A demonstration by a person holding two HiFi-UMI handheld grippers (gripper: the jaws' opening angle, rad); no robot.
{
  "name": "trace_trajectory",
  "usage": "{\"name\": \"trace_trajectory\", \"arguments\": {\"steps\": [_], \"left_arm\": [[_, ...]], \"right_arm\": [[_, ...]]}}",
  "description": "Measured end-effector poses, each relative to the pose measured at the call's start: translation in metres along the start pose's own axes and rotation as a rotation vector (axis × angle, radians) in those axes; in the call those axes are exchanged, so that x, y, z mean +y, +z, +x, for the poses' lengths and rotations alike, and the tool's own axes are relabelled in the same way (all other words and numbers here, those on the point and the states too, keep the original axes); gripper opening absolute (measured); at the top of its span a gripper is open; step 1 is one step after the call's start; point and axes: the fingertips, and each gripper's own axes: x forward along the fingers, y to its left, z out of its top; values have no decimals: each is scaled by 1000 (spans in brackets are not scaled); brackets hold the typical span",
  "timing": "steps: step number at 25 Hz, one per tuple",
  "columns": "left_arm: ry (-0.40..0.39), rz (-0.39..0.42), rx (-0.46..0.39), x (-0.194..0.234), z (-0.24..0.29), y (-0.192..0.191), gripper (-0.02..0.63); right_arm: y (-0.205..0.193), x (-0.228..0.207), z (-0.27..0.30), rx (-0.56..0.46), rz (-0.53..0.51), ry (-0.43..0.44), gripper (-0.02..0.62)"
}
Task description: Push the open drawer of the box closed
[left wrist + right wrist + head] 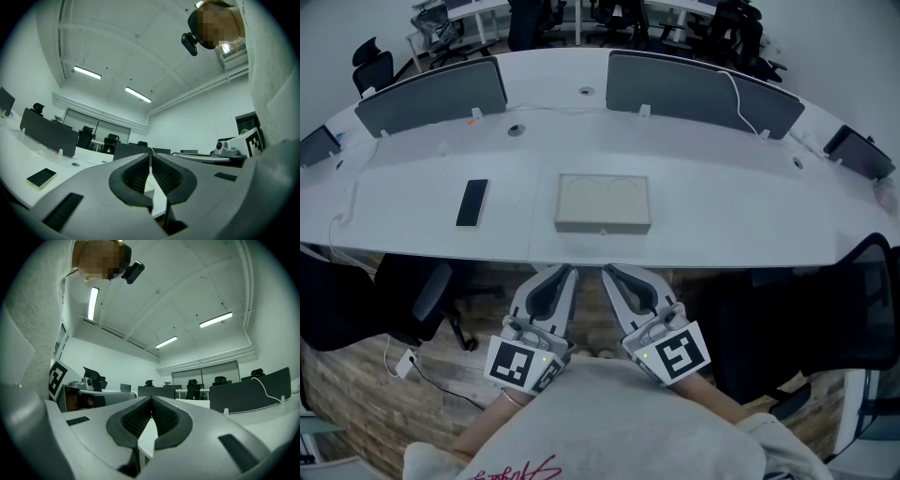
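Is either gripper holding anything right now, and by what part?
Nothing is held. The left gripper and right gripper both have jaws together and empty, short of the box on the desk.

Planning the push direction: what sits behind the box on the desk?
Behind the box, bare white desk runs back to a round cable hole and two grey divider screens. Whatever lies just behind those screens is covered.

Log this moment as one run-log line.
left gripper: shut, empty | right gripper: shut, empty | flat grey rectangular box: untouched on white desk
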Motion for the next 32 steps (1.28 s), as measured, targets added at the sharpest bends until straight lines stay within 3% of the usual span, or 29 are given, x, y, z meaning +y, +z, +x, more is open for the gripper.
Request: {"name": "trace_trajectory", "arguments": {"steps": [32], "left_arm": [[10, -20, 4, -5, 4, -4, 31]], "right_arm": [[-6, -5, -1, 18, 15, 24, 18]]}}
